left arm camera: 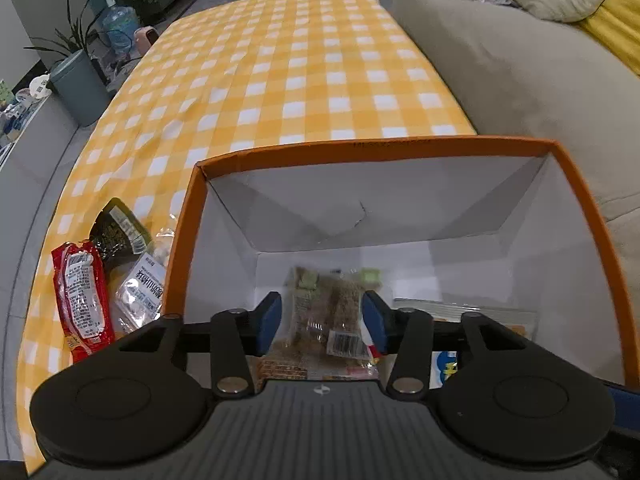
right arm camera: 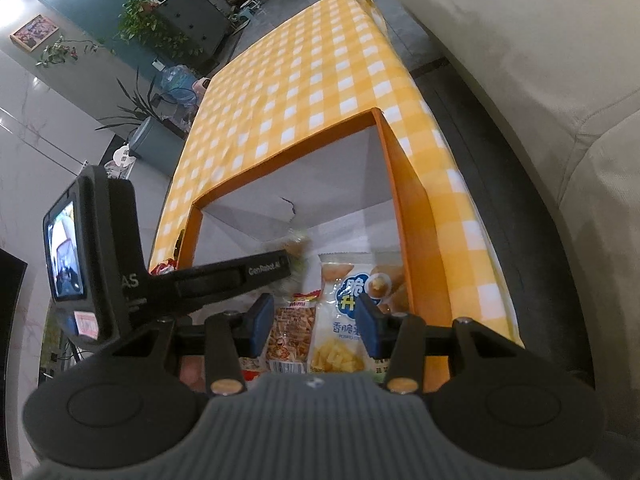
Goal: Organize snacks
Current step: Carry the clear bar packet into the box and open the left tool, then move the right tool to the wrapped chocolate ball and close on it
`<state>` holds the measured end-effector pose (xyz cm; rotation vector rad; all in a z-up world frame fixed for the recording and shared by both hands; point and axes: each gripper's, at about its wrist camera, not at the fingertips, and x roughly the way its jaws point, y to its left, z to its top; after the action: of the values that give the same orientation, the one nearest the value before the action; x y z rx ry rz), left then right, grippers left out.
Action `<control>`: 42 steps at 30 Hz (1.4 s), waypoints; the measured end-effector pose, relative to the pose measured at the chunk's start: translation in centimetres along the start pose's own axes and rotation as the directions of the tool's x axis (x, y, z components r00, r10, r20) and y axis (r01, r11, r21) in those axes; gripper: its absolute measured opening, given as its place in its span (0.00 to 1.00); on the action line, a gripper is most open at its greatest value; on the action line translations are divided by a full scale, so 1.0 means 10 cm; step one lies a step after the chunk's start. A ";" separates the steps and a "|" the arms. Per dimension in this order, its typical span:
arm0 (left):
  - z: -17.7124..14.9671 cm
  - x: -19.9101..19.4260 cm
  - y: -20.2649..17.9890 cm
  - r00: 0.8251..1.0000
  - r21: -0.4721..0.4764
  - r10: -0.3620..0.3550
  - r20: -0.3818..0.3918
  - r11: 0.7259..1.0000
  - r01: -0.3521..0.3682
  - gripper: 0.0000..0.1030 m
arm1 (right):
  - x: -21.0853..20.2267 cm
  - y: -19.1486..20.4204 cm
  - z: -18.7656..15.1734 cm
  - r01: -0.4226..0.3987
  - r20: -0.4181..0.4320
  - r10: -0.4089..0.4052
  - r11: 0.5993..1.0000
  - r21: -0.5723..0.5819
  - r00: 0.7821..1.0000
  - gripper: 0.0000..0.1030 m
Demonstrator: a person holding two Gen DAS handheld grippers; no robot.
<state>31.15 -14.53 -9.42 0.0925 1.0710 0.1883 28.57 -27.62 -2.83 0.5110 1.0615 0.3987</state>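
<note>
Orange box (left arm camera: 580, 216) with white inside sits on checked counter (left arm camera: 304, 80), beside beige sofa (left arm camera: 520, 92). Left gripper (left arm camera: 322, 316) over box, jaws apart, pressing nothing; blurred brown snack packet (left arm camera: 328, 312) lies loose below between pads. Right gripper (right arm camera: 314, 320) also over box, jaws parted, empty, above Mimi packet (right arm camera: 290, 332) and potato-stick bag (right arm camera: 344, 320), both partly hidden. Outside box at left: red packet (left arm camera: 80, 300), dark packet (left arm camera: 118, 232), clear packet (left arm camera: 140, 292), lower ends cut off by gripper.
</note>
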 end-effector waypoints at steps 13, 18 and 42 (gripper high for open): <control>0.00 -0.41 0.06 1.000 -0.003 0.012 0.003 1.000 -0.011 0.71 | 0.01 0.07 -0.02 0.057 -0.007 -0.057 0.998 -0.031 0.998 0.43; -0.07 -0.58 0.13 1.000 -0.004 -0.009 0.010 1.000 0.009 0.71 | 0.01 0.11 -0.04 0.093 -0.018 -0.094 0.995 -0.045 0.995 0.44; -0.49 -1.27 1.12 0.995 -0.087 -0.092 0.041 0.992 0.095 0.71 | 0.08 0.70 -0.31 0.197 -0.028 -0.208 0.956 -0.219 0.978 0.59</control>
<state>19.70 -6.13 1.01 -0.0341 1.0264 0.1489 25.64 -20.88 -0.58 0.1974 1.0935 0.3415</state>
